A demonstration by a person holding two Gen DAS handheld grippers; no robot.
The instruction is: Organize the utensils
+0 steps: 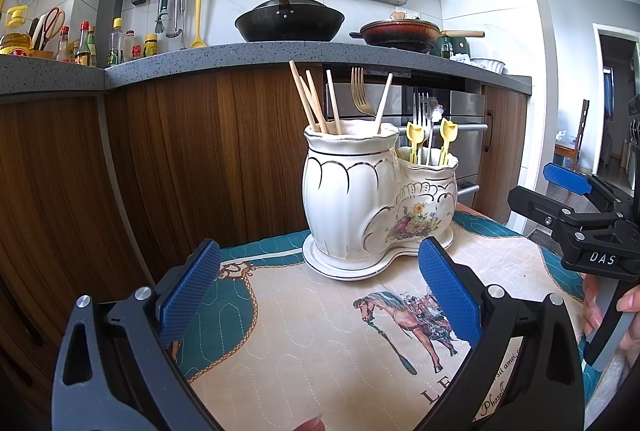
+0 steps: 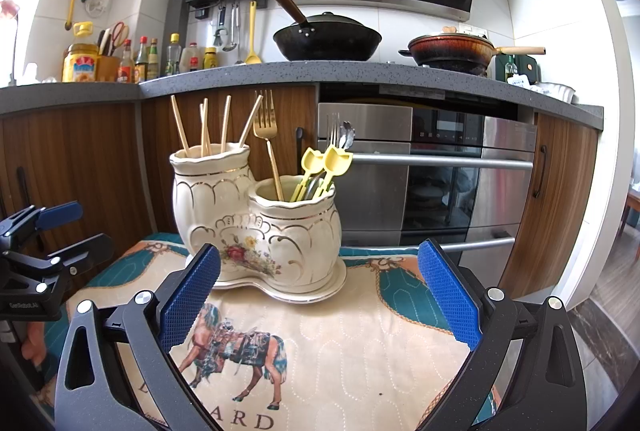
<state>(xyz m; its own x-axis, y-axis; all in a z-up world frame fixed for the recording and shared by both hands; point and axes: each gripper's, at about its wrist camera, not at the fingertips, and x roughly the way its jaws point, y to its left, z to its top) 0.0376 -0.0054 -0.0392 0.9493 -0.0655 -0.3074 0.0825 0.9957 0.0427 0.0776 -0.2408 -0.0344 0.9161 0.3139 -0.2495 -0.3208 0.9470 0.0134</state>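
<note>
A white ceramic two-pot utensil holder [image 1: 360,199] [image 2: 256,223] stands on its saucer on a quilted horse-print mat [image 1: 328,331] [image 2: 340,343]. Its taller pot holds several wooden chopsticks [image 1: 316,103] [image 2: 208,127]. The lower pot holds a gold fork [image 2: 267,135] [image 1: 360,91], steel forks and spoons [image 2: 340,135] and two yellow tulip-topped pieces [image 2: 326,161] [image 1: 430,137]. My left gripper [image 1: 320,295] is open and empty, in front of the holder. My right gripper [image 2: 320,295] is open and empty too, also short of the holder. Each gripper shows at the edge of the other's view.
Behind the mat run wooden cabinet doors [image 1: 160,159] and a steel oven [image 2: 440,183]. The grey counter [image 1: 240,59] carries a black wok [image 2: 326,37], a brown pan [image 2: 450,53] and several sauce bottles [image 2: 152,61]. A hand [image 1: 624,315] holds the right gripper's handle.
</note>
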